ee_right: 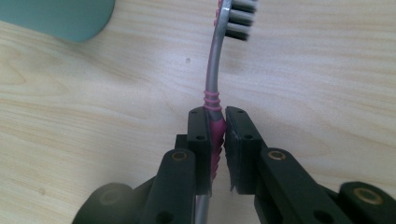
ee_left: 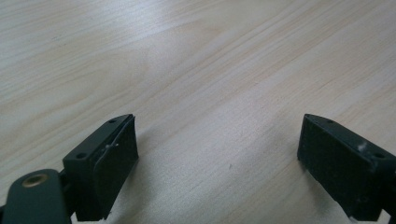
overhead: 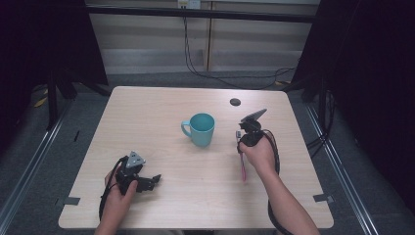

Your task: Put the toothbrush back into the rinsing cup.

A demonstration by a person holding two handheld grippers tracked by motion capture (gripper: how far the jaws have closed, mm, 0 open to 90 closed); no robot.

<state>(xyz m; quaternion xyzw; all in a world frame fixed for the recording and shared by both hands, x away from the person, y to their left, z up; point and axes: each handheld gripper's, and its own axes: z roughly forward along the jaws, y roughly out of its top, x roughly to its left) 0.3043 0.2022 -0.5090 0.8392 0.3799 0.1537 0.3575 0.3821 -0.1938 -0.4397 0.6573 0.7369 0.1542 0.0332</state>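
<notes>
Wooden worktop (overhead: 195, 166): your right tool (ee_right: 218, 135) has the pink toothbrush (ee_right: 215, 93) clamped, teal mug (overhead: 202, 129) not yet reached, left tool (ee_left: 217, 158) wide and idle.

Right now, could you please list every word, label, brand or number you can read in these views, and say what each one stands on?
There is no legible text in these views.
Teal mug: plain, no print visible.
Toothbrush clamped in the right gripper: no brand visible on its pink and grey handle.
Left gripper and wooden table: no markings.
Small white item on the far wall: too small to read.
</notes>
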